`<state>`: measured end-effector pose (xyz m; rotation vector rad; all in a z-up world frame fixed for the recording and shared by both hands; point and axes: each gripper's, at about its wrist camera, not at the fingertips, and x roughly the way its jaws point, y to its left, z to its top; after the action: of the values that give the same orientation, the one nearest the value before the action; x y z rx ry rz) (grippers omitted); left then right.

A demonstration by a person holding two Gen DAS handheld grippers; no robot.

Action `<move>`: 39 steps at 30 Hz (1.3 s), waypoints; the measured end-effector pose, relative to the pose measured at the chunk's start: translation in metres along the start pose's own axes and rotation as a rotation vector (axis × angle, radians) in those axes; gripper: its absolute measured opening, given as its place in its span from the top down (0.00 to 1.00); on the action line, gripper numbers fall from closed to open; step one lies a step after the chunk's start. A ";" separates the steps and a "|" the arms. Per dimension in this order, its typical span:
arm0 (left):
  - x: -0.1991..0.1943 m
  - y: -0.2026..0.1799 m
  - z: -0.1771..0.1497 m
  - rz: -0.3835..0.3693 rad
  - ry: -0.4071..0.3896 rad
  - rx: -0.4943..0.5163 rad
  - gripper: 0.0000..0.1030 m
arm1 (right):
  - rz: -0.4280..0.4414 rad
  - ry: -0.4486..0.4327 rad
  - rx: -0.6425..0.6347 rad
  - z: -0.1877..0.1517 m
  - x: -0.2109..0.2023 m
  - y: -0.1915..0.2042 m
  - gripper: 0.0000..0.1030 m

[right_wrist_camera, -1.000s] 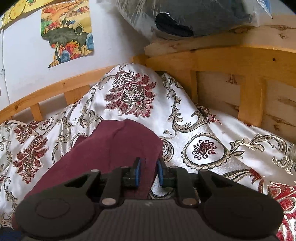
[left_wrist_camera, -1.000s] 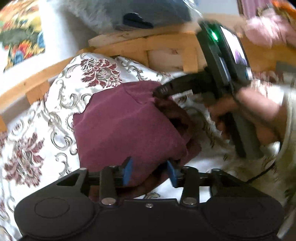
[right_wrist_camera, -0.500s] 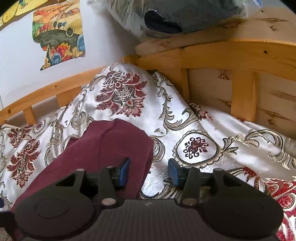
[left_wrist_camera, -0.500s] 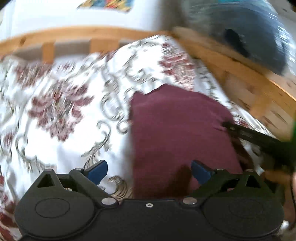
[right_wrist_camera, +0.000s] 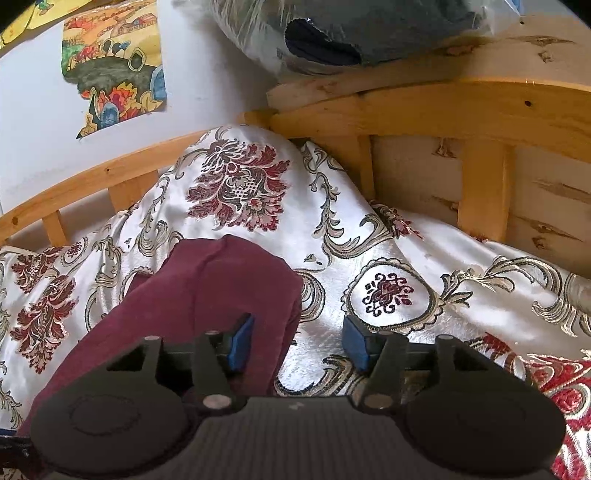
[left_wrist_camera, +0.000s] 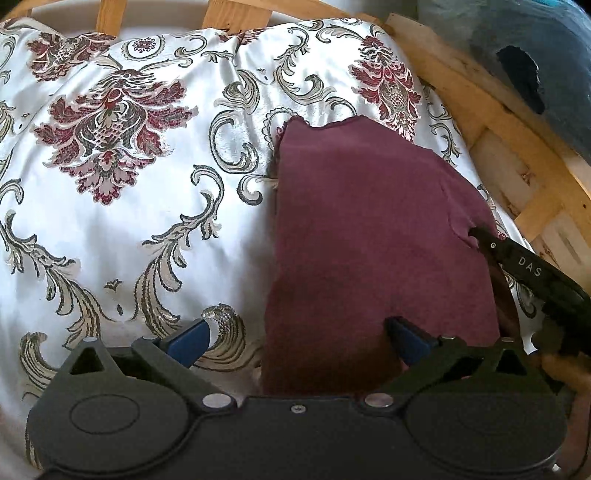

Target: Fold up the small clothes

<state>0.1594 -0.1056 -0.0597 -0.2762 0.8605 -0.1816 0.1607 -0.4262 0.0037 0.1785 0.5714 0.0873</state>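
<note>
A maroon garment [left_wrist_camera: 369, 229] lies folded on the bedspread. Its near edge runs between the blue pads of my left gripper [left_wrist_camera: 297, 328], whose jaws are opening wide and do not press on it. In the right wrist view the garment [right_wrist_camera: 221, 288] fills the lower left. Its right edge passes between the pads of my right gripper [right_wrist_camera: 299, 332], close to the left pad. That gripper's jaws are also opening and the cloth hangs loose between them. One black finger [left_wrist_camera: 524, 266] of the right gripper rests at the garment's right edge in the left wrist view.
The white satin bedspread [left_wrist_camera: 129, 206] with red floral motifs covers the bed. A wooden bed rail [right_wrist_camera: 443, 107] runs along the back and right. A plastic bag of dark cloth [right_wrist_camera: 332, 33] sits on the ledge above it. A colourful picture [right_wrist_camera: 114, 70] hangs on the wall.
Both grippers let go of the garment and spread their jaws. The left one rolled and shifted, so the garment now lies flat to its right. The right one stayed in place.
</note>
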 end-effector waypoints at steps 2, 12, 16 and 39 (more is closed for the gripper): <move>0.001 0.000 0.001 -0.001 0.000 0.000 0.00 | -0.002 0.001 -0.001 0.000 0.000 0.000 0.41; 0.003 0.001 0.001 -0.006 0.008 0.000 0.00 | -0.007 -0.016 0.008 0.000 -0.001 0.000 0.35; 0.003 0.002 -0.001 -0.011 0.011 -0.001 0.00 | 0.035 -0.106 0.020 0.004 -0.010 0.003 0.40; 0.005 0.004 -0.001 -0.013 0.022 0.005 0.00 | 0.094 -0.093 0.057 0.010 0.015 0.000 0.88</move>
<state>0.1619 -0.1034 -0.0647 -0.2757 0.8796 -0.1993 0.1785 -0.4261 0.0041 0.2634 0.4730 0.1535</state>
